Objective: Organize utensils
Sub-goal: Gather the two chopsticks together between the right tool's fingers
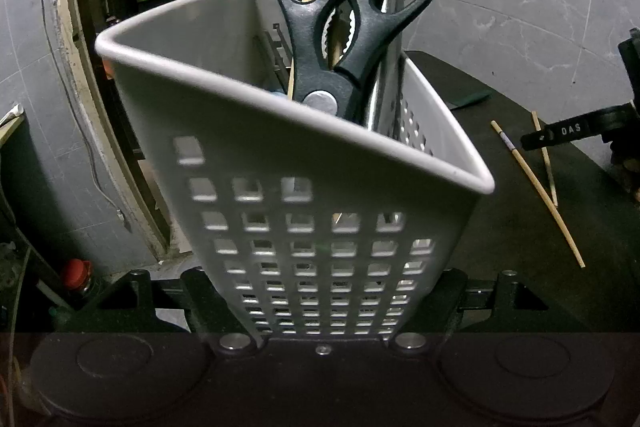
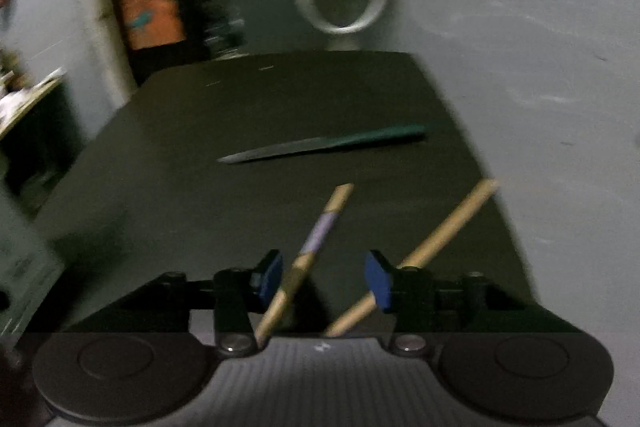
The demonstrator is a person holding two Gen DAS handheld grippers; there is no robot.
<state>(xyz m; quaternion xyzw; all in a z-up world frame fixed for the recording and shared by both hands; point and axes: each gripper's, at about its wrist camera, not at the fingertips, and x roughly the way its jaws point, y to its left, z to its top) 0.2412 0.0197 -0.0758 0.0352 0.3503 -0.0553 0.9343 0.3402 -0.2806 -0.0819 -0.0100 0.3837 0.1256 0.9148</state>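
Clamped around the lower part of a grey perforated caddy (image 1: 304, 163), the left gripper (image 1: 324, 307) is gripping it from both sides at the bottom centre of the left wrist view. The caddy is filling the middle of the frame, tilted towards the camera, and black scissors (image 1: 352, 11) are standing handles-up inside it at upper centre, beside a wooden stick and a shiny metal utensil. On the dark table (image 1: 500, 227) at the right, two chopsticks (image 1: 538, 195) are lying loose, with the tip of the right gripper (image 1: 576, 133) just above them at the right edge.

In the blurred right wrist view, the right gripper (image 2: 324, 283) is standing with its blue-padded jaws apart at bottom centre and clamping nothing. One chopstick with a pale lilac band (image 2: 316, 243) is crossing the gap between the pads, while the second chopstick (image 2: 444, 235) is running under the right-hand pad. A green-handled knife (image 2: 328, 145) is lying across the middle of the frame, well apart from them.

Since the two sticks are diverging, closing here may catch only one or flick the other off the right table edge; the heavily tilted caddy could also spill its scissors.
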